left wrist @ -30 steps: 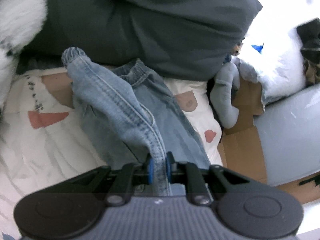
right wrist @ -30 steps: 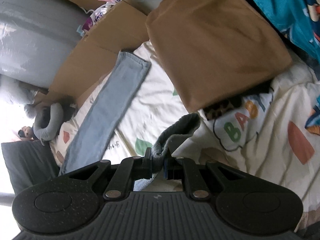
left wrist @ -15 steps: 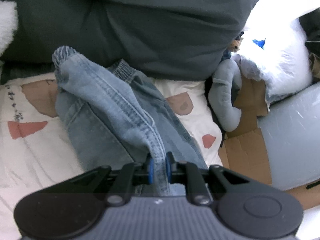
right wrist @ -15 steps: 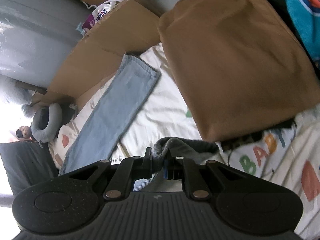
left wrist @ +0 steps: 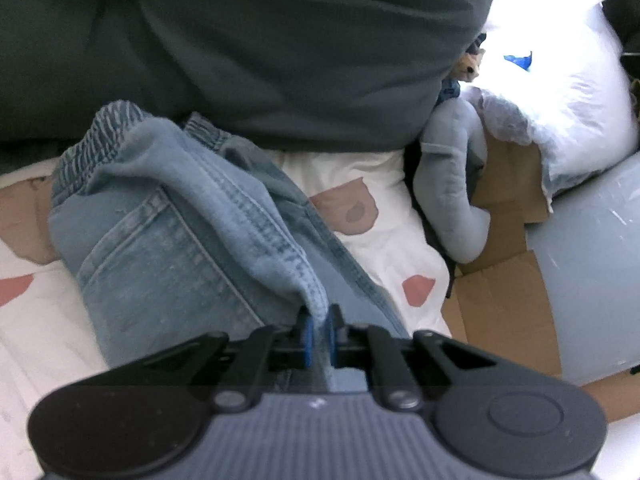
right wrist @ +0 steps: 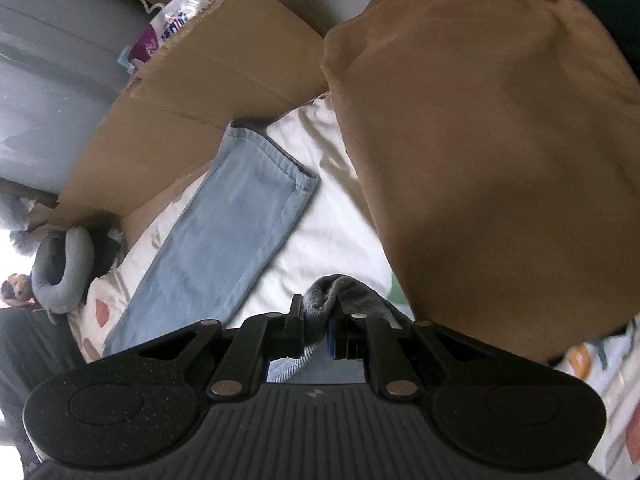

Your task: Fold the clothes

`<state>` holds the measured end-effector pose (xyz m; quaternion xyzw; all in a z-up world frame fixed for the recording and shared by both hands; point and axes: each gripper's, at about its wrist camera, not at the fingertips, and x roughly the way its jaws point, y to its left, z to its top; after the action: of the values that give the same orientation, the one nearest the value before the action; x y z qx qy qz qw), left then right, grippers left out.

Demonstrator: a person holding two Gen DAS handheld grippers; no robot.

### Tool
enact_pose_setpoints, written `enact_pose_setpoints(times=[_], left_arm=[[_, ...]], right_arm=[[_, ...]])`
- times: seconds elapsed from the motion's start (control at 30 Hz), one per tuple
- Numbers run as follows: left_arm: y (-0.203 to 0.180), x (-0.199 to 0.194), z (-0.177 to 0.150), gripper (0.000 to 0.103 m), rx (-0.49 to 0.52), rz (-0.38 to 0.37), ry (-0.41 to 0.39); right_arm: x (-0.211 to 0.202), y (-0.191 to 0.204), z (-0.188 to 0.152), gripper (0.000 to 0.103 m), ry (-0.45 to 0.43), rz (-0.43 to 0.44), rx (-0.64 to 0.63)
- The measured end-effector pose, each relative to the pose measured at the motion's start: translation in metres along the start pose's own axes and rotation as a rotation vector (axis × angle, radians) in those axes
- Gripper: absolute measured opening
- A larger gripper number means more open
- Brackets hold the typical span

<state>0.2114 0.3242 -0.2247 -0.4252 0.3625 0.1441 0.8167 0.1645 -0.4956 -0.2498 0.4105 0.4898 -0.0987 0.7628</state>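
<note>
Light blue jeans (left wrist: 168, 240) lie bunched on the white patterned sheet (left wrist: 380, 208), elastic waistband toward the dark pillow. My left gripper (left wrist: 318, 320) pinches a stitched seam edge of the jeans between its blue pads, and its jaws are closing a little tighter on the denim. In the right wrist view one jeans leg (right wrist: 232, 232) stretches flat away to its hem near the cardboard. My right gripper (right wrist: 318, 312) is shut on a rolled grey-blue fold of the jeans (right wrist: 344, 292), held just above the sheet (right wrist: 328, 232).
A dark grey pillow (left wrist: 240, 48) fills the far side behind the waistband. A large brown cloth (right wrist: 500, 160) lies right of the leg. Flattened cardboard (right wrist: 200, 92), a grey neck pillow (left wrist: 452, 192) and a white plastic bag (left wrist: 560, 112) border the sheet.
Both grippers have carried their denim forward and slightly down. The waistband and back pocket loom larger in the left view. The brown cloth and leg hem have drawn closer in the right view.
</note>
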Motion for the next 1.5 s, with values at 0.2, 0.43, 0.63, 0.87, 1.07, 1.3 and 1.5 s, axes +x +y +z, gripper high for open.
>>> enact_pose_setpoints(times=[0.2,0.43,0.63,0.87,1.07,1.3,1.5], left_arm=[[-0.010,0.025,0.006,0.007,0.002,0.007,-0.009],[-0.016,0.057,0.010,0.006,-0.011,0.022,-0.009],[-0.017,0.085,0.014,0.006,0.000,0.034,-0.003],[-0.016,0.103,0.018,0.006,-0.017,0.031,-0.008],[-0.023,0.113,0.025,0.006,-0.023,0.036,-0.005],[-0.028,0.126,0.036,0.006,-0.003,0.035,0.012],[-0.029,0.148,0.042,0.006,-0.014,0.058,0.029]], right_arm=[[0.030,0.017,0.031,0.009,-0.014,-0.002,-0.004],[0.077,0.039,0.064,0.009,-0.029,-0.003,-0.025],[0.120,0.053,0.092,0.009,-0.037,-0.010,-0.017],[0.144,0.076,0.113,0.009,-0.056,-0.029,-0.039],[0.156,0.092,0.127,0.009,-0.077,-0.028,-0.017],[0.179,0.109,0.139,0.009,-0.102,-0.046,0.004],[0.198,0.115,0.143,0.009,-0.127,-0.032,0.008]])
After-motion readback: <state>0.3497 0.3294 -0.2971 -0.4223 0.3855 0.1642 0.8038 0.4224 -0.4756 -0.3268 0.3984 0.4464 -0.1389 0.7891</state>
